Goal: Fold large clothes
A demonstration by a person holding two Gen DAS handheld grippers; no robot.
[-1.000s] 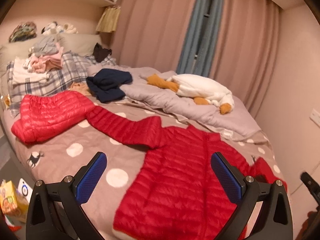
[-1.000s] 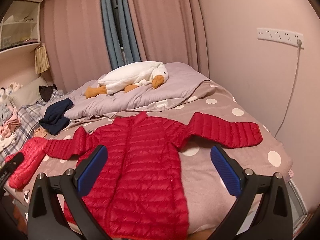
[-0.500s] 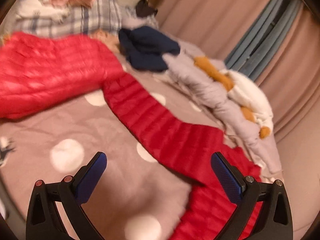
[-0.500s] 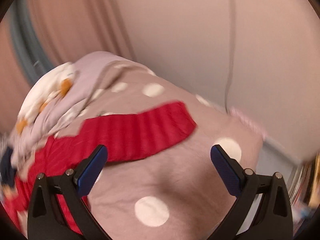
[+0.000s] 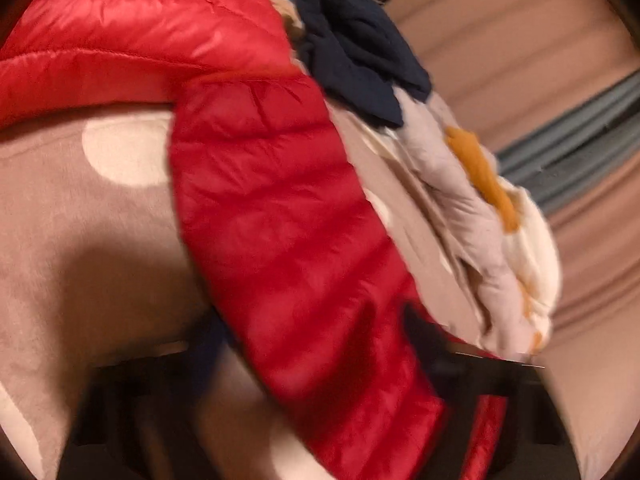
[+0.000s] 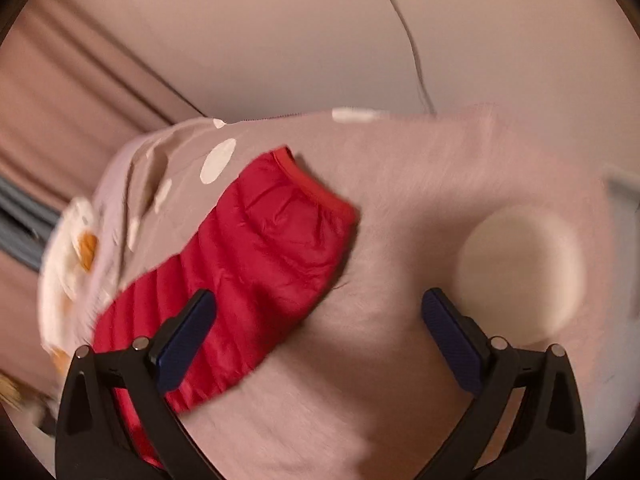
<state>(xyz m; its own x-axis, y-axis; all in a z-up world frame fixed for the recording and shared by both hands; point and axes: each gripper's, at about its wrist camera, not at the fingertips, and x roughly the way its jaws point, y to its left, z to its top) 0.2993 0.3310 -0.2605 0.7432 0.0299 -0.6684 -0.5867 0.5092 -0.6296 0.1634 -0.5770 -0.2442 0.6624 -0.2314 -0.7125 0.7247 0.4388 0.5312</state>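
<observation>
So the bed (image 6: 420, 208) takes up most of both views, covered in a pinkish-brown spread with big cream dots. The red puffer jacket (image 5: 280, 220) lies flat on it. In the left wrist view one quilted sleeve runs diagonally from upper left down toward the bottom right, right under the left gripper (image 5: 316, 344). That view is badly blurred and the gripper shows only as dark smears low in frame, so I honestly can't tell how its jaws stand.

The right gripper (image 6: 318, 332) is clear: jaws spread wide, nothing between them. Its left blue pad (image 6: 186, 334) sits over the other sleeve (image 6: 248, 264), while the right pad is over bare bedspread. The sleeve's cuff (image 6: 316, 188), with a lighter red trim, points toward the upper right.

The jacket looks shiny, with horizontal stitched channels. A second red puffy piece (image 5: 132, 32) lies at the upper left of the left view, touching the sleeve end.

A dark navy garment (image 5: 356, 52) and a white-and-orange plush toy (image 5: 488, 184) lie beyond the sleeve. There's bare bedspread to the right of the cuff, ending at the wall (image 6: 300, 32).
</observation>
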